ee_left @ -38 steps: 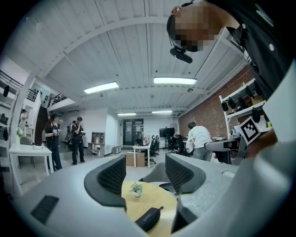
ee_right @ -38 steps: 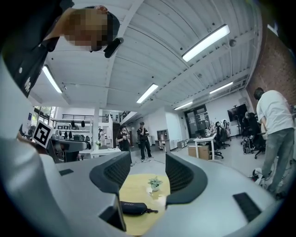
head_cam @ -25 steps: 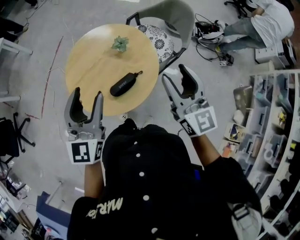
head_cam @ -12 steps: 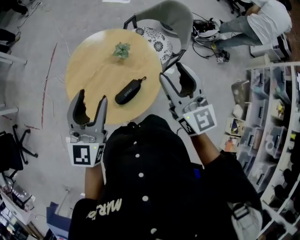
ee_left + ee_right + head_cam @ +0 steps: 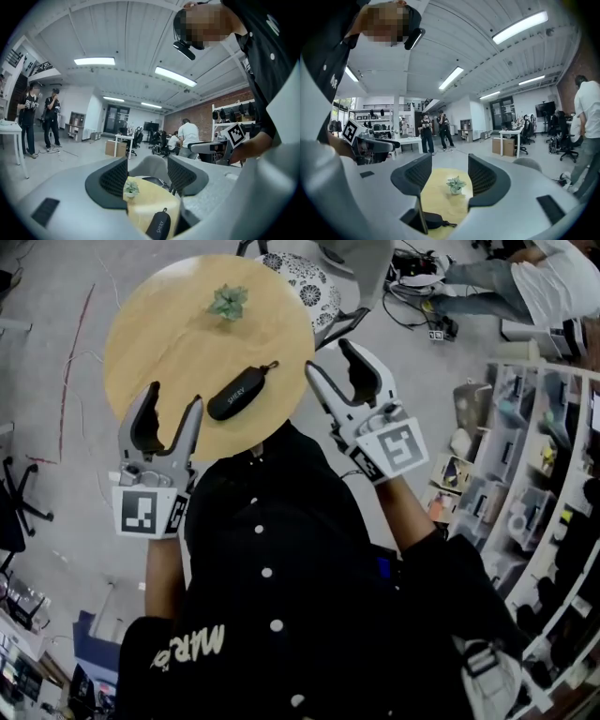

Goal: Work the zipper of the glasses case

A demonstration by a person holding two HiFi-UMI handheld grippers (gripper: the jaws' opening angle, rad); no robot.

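**Both grippers held wide, glasses case lying untouched on the round table**

The left gripper [image 5: 173, 399] has its jaws spread apart with nothing between them but air. Its own view looks through the gap at the table beyond. The right gripper [image 5: 328, 360] is likewise splayed and empty. Each jaw carries a dark, dimpled pad set into a pale grey, matte shell. Both grippers are held above the near side of the table (the left over its rim, the right just off its edge), touching nothing.

The glasses case [image 5: 239, 395] lies on the round table [image 5: 169, 343], between the two grippers and a little beyond their tips. It is a black, oblong, soft-looking pod with pale lettering on its lid and a small pull tab [image 5: 274, 365] at its far end. The zipper line is too fine to make out, so I cannot tell whether it is open or closed. In the left gripper view the frame's bottom edge cuts the case off. In the right gripper view one jaw covers part of it.

The tabletop is pale, smooth wood. Its near edge is hidden under the person's dark top. A small green plant [image 5: 228, 302] stands near the far side, well apart from the case. Beyond the table sits a chair with a patterned cushion [image 5: 309, 282], and shelving with bins [image 5: 525, 484] runs along the right.
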